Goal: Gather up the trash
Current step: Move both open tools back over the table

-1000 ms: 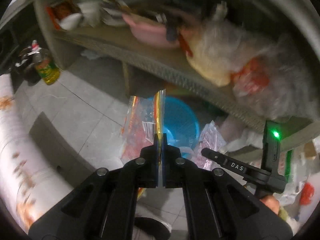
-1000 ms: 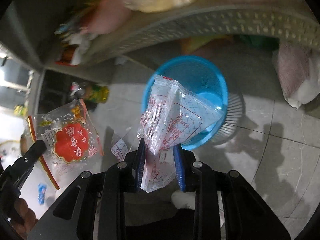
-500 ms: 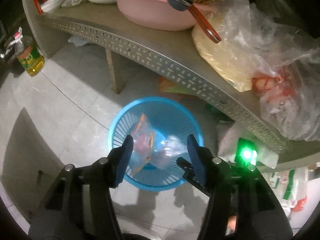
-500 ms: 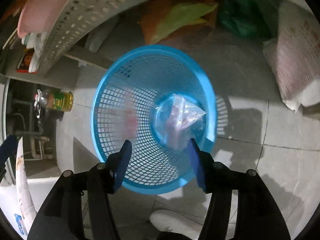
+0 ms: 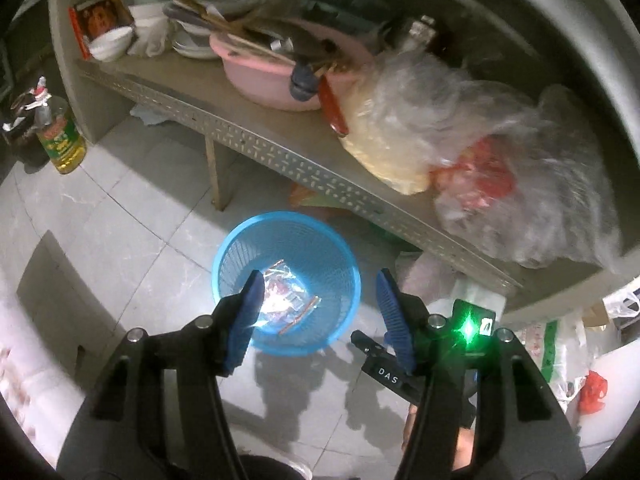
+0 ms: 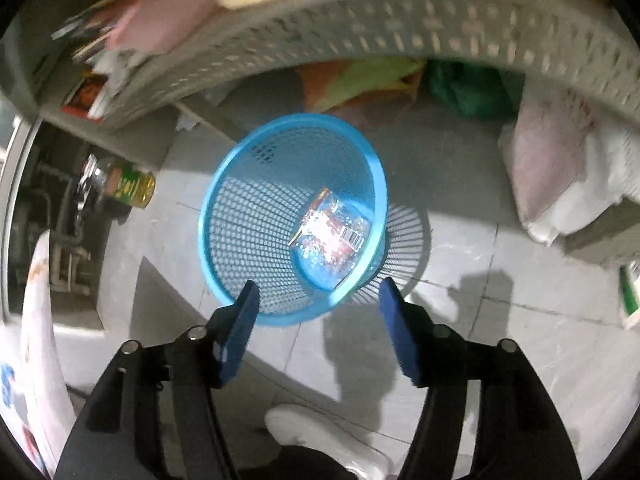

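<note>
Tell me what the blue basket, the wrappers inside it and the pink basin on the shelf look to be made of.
Blue basket: moulded plastic, judging by its uniform colour and fine open mesh walls.
Wrappers: thin clear plastic film, glossy, crinkled, with red print and a barcode.
Pink basin: probably plastic, smooth with a dull sheen and a rolled rim.

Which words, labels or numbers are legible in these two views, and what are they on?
"DAS": white letters on the right gripper's black body, seen from the left wrist.
Oil bottle label: blurred, unreadable.
Wrappers in the blue basket: barcode and print too small.
Red packet on the shelf: unreadable.
</note>
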A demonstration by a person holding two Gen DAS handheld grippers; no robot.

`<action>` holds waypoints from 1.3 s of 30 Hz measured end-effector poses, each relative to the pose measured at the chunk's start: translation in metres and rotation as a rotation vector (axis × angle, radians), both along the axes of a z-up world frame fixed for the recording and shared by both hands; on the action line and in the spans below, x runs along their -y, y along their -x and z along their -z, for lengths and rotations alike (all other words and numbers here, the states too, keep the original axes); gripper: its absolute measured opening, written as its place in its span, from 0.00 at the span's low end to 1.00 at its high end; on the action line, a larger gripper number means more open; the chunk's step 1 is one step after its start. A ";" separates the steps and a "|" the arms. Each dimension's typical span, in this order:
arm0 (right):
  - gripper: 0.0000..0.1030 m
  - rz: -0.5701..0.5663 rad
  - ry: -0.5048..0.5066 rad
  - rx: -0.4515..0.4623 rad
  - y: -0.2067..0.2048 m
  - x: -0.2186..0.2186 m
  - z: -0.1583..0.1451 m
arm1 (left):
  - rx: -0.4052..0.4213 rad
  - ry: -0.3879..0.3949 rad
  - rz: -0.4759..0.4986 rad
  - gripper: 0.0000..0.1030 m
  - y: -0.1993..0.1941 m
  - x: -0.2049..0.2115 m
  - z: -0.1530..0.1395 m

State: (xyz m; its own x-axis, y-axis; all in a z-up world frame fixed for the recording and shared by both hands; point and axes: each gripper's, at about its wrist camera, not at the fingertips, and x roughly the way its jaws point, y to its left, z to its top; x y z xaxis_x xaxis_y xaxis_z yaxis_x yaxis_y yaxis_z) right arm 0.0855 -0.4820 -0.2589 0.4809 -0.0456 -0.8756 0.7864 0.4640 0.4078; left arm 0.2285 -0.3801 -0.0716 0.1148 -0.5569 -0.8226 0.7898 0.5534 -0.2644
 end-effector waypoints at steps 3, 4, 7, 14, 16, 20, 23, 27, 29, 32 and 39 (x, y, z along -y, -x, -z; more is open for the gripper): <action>0.68 -0.052 0.093 -0.007 0.009 -0.018 -0.035 | 0.025 0.033 -0.029 0.53 0.017 -0.040 -0.022; 0.72 -0.071 0.120 -0.011 0.010 -0.023 -0.045 | 0.030 0.038 -0.038 0.53 0.020 -0.051 -0.028; 0.79 -0.152 0.225 -0.032 0.010 -0.044 -0.085 | 0.042 0.041 -0.066 0.55 0.031 -0.093 -0.049; 0.94 -0.302 0.467 0.070 -0.001 -0.110 -0.197 | 0.101 0.117 -0.166 0.71 0.070 -0.203 -0.097; 0.94 -0.358 0.557 0.110 -0.005 -0.138 -0.228 | 0.117 0.130 -0.199 0.76 0.081 -0.232 -0.105; 0.94 -0.500 0.694 0.178 -0.015 -0.194 -0.268 | 0.140 0.181 -0.291 0.82 0.096 -0.291 -0.121; 0.94 -0.610 0.780 0.170 -0.029 -0.234 -0.282 | 0.179 0.201 -0.423 0.87 0.105 -0.345 -0.134; 0.94 -0.709 0.810 0.185 -0.039 -0.270 -0.291 | 0.218 0.184 -0.576 0.90 0.118 -0.408 -0.141; 0.94 -0.741 0.769 0.223 -0.038 -0.284 -0.294 | 0.246 0.160 -0.656 0.91 0.125 -0.441 -0.142; 0.94 -0.819 0.703 0.286 -0.037 -0.305 -0.290 | 0.277 0.133 -0.758 0.92 0.136 -0.486 -0.140; 0.94 -0.940 0.628 0.324 -0.046 -0.348 -0.274 | 0.225 0.243 -0.907 0.92 0.152 -0.567 -0.120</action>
State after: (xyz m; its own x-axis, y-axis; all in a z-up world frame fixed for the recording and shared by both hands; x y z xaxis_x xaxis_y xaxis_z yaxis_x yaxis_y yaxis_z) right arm 0.1313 -0.1338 0.0151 0.7518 0.0656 -0.6562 -0.0707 0.9973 0.0188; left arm 0.0769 0.1871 0.0483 0.7257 -0.3310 -0.6032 0.1352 0.9282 -0.3468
